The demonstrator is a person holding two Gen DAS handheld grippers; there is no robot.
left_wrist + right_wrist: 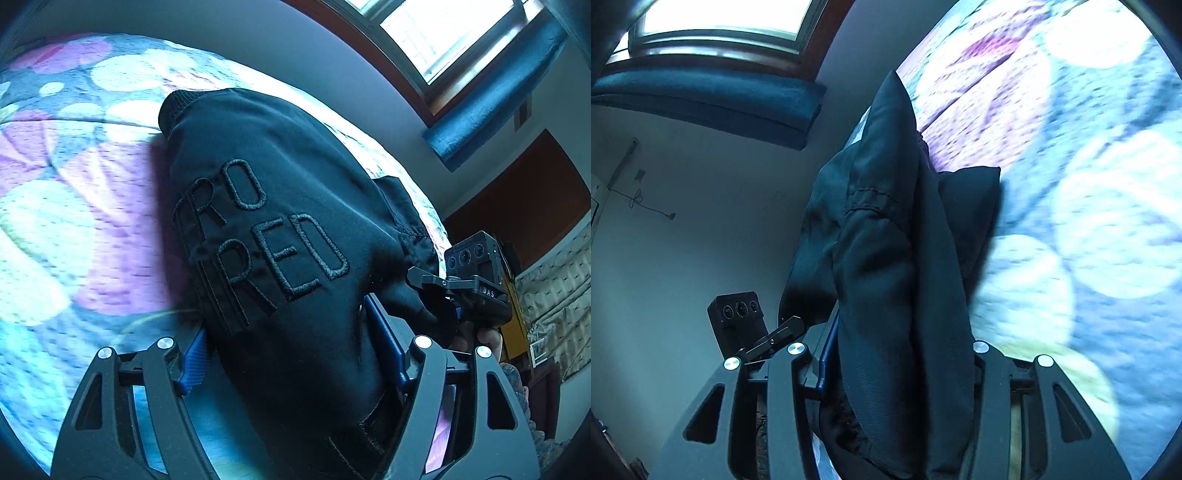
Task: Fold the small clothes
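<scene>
Your left gripper (295, 354) is pinching the black garment (280, 206) — cloth fills the gap between the blue pads (194, 363), and the fingertips themselves are buried under it. Embroidered letters on the cloth read "RO" and "RED"; the rest of the wording is folded away. A ribbed cuff (177, 107) sticks up at the far end.

Your right gripper (897, 373) is clamped on the same garment (890, 258), a thick bunched fold running up between the fingers. Only one blue pad edge (827, 354) shows; the other is hidden by fabric.

The garment hangs lifted between both grippers, over the floral bedspread (55, 221), which is blurred in both views (1089, 221). Whether the lower part of the cloth touches the bed, you can't tell.

Each view catches the other gripper's camera block (476, 258) (738, 314). Behind: window (443, 33), blue curtain (491, 92), wall (683, 240) — room edges cut off by the lens.
</scene>
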